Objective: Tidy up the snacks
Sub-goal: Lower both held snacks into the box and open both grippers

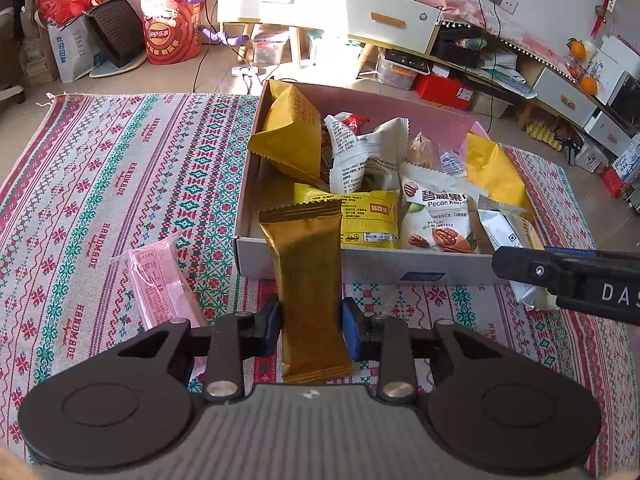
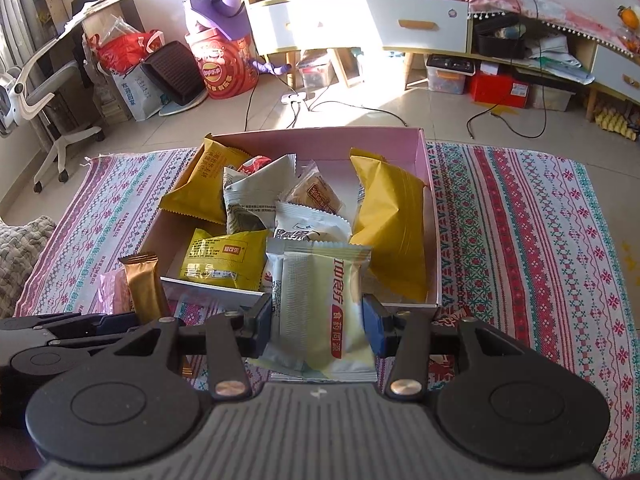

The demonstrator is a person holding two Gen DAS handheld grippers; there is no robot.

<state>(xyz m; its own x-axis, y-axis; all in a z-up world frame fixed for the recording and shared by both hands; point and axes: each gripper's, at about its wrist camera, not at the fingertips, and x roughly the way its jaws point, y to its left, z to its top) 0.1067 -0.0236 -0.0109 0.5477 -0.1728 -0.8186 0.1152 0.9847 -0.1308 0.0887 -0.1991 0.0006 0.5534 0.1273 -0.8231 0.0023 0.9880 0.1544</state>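
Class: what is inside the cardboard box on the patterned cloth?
The cardboard box holds loose snack packets: yellow packets, white ones, a pecan packet. Whatever lies beneath them is covered.

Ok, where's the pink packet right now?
In the left wrist view, the pink packet lies flat on the rug, left of the gold bar in the left gripper, outside the box.

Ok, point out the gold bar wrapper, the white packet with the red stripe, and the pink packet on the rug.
gold bar wrapper (image 1: 310, 280), left wrist view, middle of the wrapper.
white packet with the red stripe (image 2: 320, 304), right wrist view, centre of its front.
pink packet (image 1: 160, 284), left wrist view, its printed face.
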